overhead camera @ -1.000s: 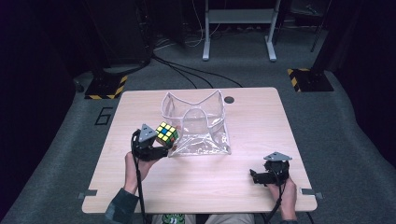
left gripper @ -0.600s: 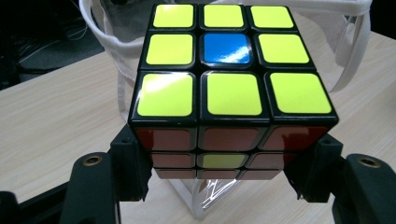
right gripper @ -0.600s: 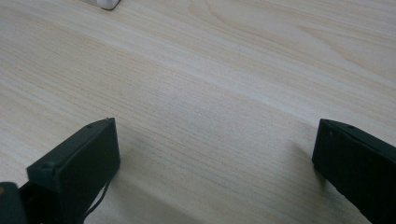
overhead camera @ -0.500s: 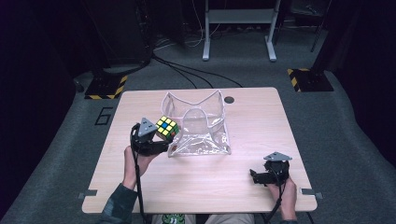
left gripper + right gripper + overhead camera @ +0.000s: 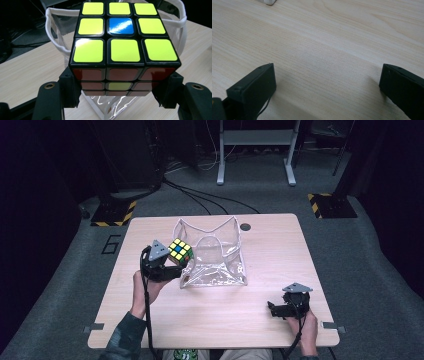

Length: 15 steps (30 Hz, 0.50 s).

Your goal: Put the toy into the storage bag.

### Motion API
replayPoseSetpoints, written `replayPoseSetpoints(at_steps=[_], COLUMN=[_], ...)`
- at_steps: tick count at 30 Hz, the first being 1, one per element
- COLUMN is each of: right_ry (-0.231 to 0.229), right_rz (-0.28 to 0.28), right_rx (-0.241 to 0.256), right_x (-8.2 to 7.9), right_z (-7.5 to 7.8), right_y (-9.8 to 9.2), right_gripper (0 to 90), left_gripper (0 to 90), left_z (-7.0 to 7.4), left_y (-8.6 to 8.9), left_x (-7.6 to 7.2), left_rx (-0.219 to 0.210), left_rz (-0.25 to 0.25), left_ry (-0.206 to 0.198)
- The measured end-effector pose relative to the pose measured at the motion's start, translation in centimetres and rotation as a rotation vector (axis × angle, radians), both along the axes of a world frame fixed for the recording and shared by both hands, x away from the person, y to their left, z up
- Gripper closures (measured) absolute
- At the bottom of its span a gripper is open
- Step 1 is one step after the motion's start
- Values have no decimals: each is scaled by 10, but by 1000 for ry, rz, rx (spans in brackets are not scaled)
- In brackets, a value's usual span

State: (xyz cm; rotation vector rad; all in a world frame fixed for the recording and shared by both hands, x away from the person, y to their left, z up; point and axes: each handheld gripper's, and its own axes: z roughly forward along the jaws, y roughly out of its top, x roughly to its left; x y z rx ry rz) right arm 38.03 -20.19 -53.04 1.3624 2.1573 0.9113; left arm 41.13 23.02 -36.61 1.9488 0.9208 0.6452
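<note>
A black-framed puzzle cube (image 5: 125,47) shows a yellow top face with one blue centre and red sides, before a clear white-edged plastic bag (image 5: 215,252) on a pale wood-grain table (image 5: 270,245).

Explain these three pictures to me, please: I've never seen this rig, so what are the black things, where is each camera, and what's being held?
A person sits at a wooden table, holding a two-jaw hand tool in each hand. One camera looks down from above; the other two ride on the tools. The left gripper is clamped on a puzzle cube, beside a clear plastic bag. The right gripper sits low over bare wood, jaws apart, holding nothing.
</note>
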Motion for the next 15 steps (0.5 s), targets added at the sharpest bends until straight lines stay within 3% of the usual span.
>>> replayPoseSetpoints(at_steps=[15], right_ry=[0], right_rz=[0], right_rx=[0], right_x=[0], right_z=[0], right_y=[0], right_gripper=[1], left_gripper=[342], left_z=[18], left_y=[-2], left_x=[11], left_rx=[-12], left_rz=[-2], left_ry=[-21])
